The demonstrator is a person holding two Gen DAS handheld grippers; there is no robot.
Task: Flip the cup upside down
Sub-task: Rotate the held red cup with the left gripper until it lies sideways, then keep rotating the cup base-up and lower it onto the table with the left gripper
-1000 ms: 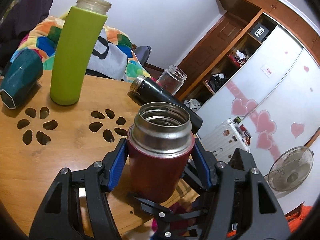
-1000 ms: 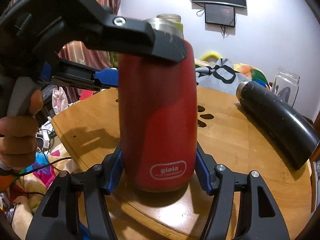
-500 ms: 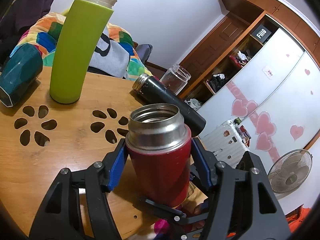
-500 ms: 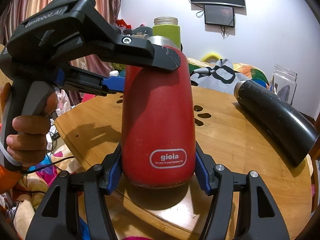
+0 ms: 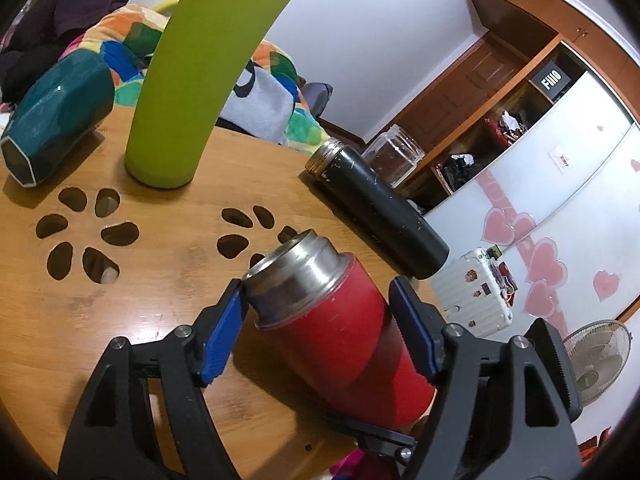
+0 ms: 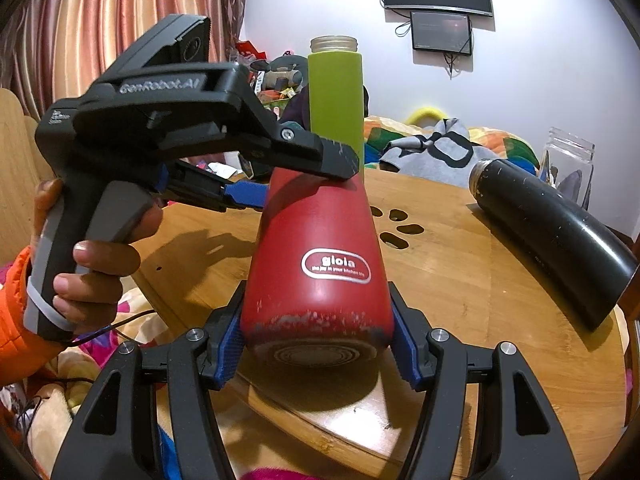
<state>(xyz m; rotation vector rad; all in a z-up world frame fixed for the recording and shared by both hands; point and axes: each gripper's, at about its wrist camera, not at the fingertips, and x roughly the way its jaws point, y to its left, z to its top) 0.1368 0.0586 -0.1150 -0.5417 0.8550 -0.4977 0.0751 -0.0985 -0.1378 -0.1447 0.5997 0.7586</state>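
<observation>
The red steel vacuum cup with a bare metal neck (image 6: 316,272) is tilted off the round bamboo table (image 6: 460,280), its scuffed base raised toward the right wrist camera and its open mouth leaning away. The right gripper (image 6: 316,344) clamps the cup's lower end, a blue pad (image 6: 230,350) pressed on each side of the base. Beyond that, the left gripper (image 5: 318,332) straddles the cup's upper body: its left pad (image 5: 222,334) sits against the metal neck, while the right pad (image 5: 412,330) shows a sliver of gap in the left wrist view, so I cannot tell whether it truly bites. The left hand (image 6: 88,264) wraps the pistol handle, reaching in level from the cup's left side.

Behind the cup, a black steel flask (image 5: 376,208) lies on its side. Farther back stands a tall lime-green bottle (image 5: 200,76), with a teal faceted cup (image 5: 56,116) lying left of it and a clear glass jar (image 5: 394,154) past the flask.
</observation>
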